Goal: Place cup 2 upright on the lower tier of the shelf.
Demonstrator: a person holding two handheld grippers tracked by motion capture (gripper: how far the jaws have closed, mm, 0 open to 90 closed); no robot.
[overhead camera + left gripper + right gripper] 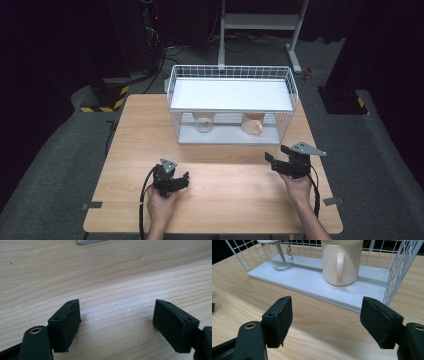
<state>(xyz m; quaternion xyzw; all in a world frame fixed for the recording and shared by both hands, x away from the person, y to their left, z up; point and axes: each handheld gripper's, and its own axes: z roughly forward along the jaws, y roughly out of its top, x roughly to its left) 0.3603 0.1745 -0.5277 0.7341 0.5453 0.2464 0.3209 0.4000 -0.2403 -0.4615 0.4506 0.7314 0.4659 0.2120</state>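
Observation:
A white wire rack (pixel 232 75) with two shelves stands at the far middle of the wooden table (pixel 140 135). On its lower shelf (pixel 312 282) sit a cream mug (pixel 342 261) with its handle facing me and a clear glass (pixel 280 257) to its left. My right gripper (pixel 326 318) hovers open in front of the mug with nothing between its pads (pixel 284 315). In the high view the right gripper (pixel 280 157) is near the table's right side. My left gripper (pixel 181 180) rests low near the front, open over bare wood, and the left gripper (pixel 117 322) holds nothing.
The rack's top shelf (pixel 230 95) is a flat white board above the mug (pixel 252 125) and glass (pixel 204 122). Wire side walls (pixel 402 267) close the rack's ends. A white metal stand (pixel 260 22) and dark floor lie beyond the table.

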